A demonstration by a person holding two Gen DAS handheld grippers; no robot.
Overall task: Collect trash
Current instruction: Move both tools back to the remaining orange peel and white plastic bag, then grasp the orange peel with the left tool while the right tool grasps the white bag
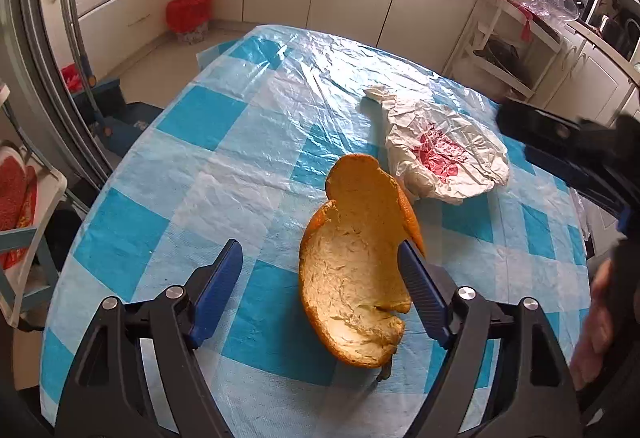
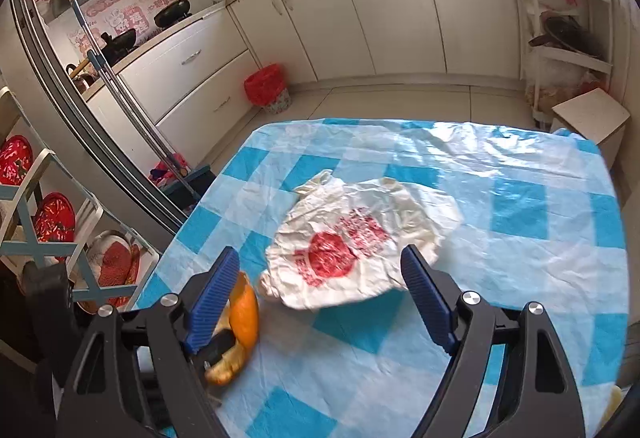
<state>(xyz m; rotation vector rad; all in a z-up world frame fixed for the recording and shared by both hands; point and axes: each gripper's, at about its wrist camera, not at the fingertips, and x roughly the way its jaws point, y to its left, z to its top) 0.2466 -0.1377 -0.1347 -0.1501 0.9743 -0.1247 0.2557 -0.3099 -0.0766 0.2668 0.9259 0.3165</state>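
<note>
We hold our left gripper (image 1: 320,262) low over the checked surface (image 1: 200,158) with its jaws spread wide; the orange peel (image 1: 356,278) lies between them, its edge just beside the right-hand pad, and whether it touches we cannot tell. Our right gripper (image 2: 320,274) also stands wide open, gripping nothing. The crumpled white plastic bag (image 2: 352,242) lies on the surface between and beyond its jaws, with the peel beside its left-hand finger. A red-lined bin (image 2: 266,86) stands on the floor.
</note>
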